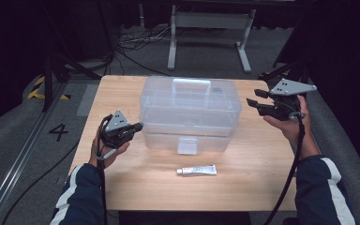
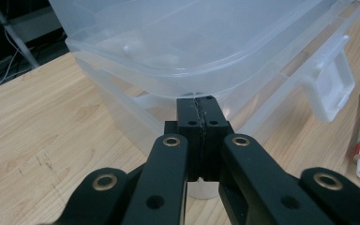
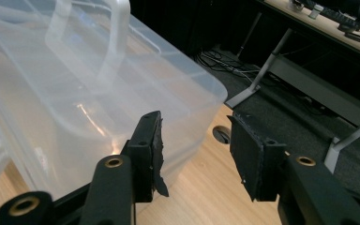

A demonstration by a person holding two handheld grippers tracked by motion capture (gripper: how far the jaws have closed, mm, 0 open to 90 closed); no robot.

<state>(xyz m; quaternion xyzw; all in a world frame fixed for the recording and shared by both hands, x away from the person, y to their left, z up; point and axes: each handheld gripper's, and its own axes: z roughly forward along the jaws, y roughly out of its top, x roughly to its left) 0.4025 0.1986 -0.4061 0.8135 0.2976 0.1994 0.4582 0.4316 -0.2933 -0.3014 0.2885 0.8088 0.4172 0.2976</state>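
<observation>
box (image 1: 190, 112): 1 (clear plastic) | tube (image 1: 197, 170): 1 | grippers: 2

A clear, frosted plastic storage box (image 1: 190, 112) with a see-through handle and latch sits on a pale wooden table (image 1: 122, 183) with light grain. A small white tube (image 1: 197, 170) carries blue print and, seen from the left gripper, a red band. Both the left gripper (image 1: 138, 126) and the right gripper (image 1: 255, 97) are black with grey top plates and brass-coloured rivets. The sleeves (image 1: 82, 197) are navy with white stripes. The floor is grey, with yellow-and-black hazard tape (image 1: 40, 89).
</observation>
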